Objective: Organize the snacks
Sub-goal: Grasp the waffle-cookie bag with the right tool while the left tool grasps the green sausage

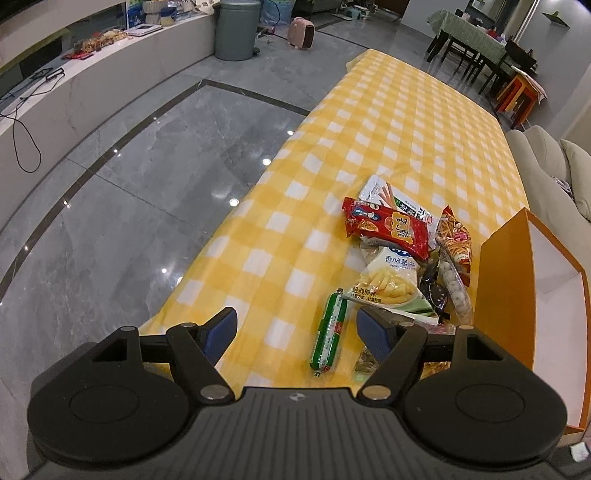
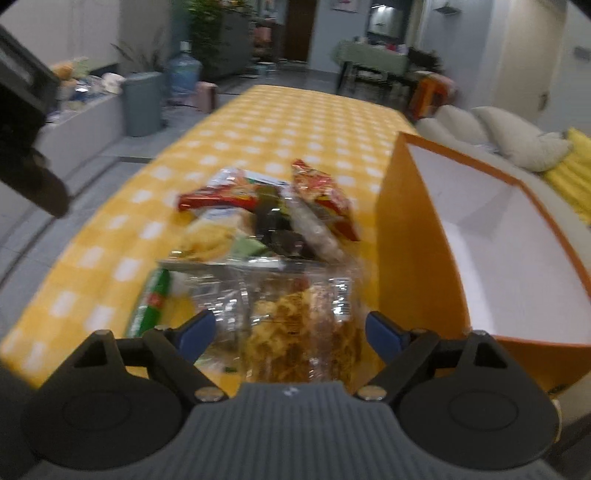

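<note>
A heap of snack packets lies on the yellow checked tablecloth (image 1: 369, 122): a red packet (image 1: 388, 227), a white potato-stick bag (image 1: 388, 284), a green sausage (image 1: 328, 334) and a clear bag of round sweets (image 1: 454, 284). An orange box (image 1: 506, 295) with a white inside stands open to their right. My left gripper (image 1: 297, 328) is open above the sausage. In the blurred right wrist view, my right gripper (image 2: 290, 330) is open around a clear bag of brown crisps (image 2: 303, 332), with the box (image 2: 417, 258) to its right.
The table's left edge drops to a grey tiled floor (image 1: 129, 184). A grey bin (image 1: 236, 29) and a low white counter (image 1: 92, 85) stand beyond. A beige sofa (image 1: 546, 158) lies right of the table. A dining table with chairs (image 1: 476, 44) stands far back.
</note>
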### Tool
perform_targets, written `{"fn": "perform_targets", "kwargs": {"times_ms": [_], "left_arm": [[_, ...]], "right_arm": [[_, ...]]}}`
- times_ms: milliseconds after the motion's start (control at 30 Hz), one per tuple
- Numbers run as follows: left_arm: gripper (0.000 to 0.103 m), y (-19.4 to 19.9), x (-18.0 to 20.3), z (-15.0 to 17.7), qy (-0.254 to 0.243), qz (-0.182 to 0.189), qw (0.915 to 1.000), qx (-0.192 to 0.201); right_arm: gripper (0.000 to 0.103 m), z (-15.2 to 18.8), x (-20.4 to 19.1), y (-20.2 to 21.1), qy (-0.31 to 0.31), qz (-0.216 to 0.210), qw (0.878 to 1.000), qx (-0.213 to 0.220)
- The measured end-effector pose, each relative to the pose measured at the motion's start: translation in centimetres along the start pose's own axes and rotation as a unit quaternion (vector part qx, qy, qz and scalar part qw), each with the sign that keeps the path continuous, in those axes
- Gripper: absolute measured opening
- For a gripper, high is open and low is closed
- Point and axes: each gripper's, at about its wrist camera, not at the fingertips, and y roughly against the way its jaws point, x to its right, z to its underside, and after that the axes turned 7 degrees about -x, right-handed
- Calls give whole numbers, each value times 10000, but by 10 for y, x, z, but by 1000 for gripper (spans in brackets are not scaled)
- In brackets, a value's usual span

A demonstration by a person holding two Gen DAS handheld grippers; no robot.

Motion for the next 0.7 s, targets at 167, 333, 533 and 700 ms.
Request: {"fn": "perform_targets", "kwargs": {"times_ms": [167,333,533,700], "left_arm": [[87,-2,-8,-2,159,30,9999,-3],[87,-7,-9,-3,217,11,9997,-90],[87,-9,-3,-2,132,22,9998,-118],[87,-11,-3,-1,142,-42,9998,-136]], "right_arm": [[97,3,-14,-15,32,356,9993,92],[83,8,-18,-20,178,-40,9998,-33],[79,18,-18,-8,538,-747,9951,371],[100,26,-20,-6,942,-525,9931,455]]}}
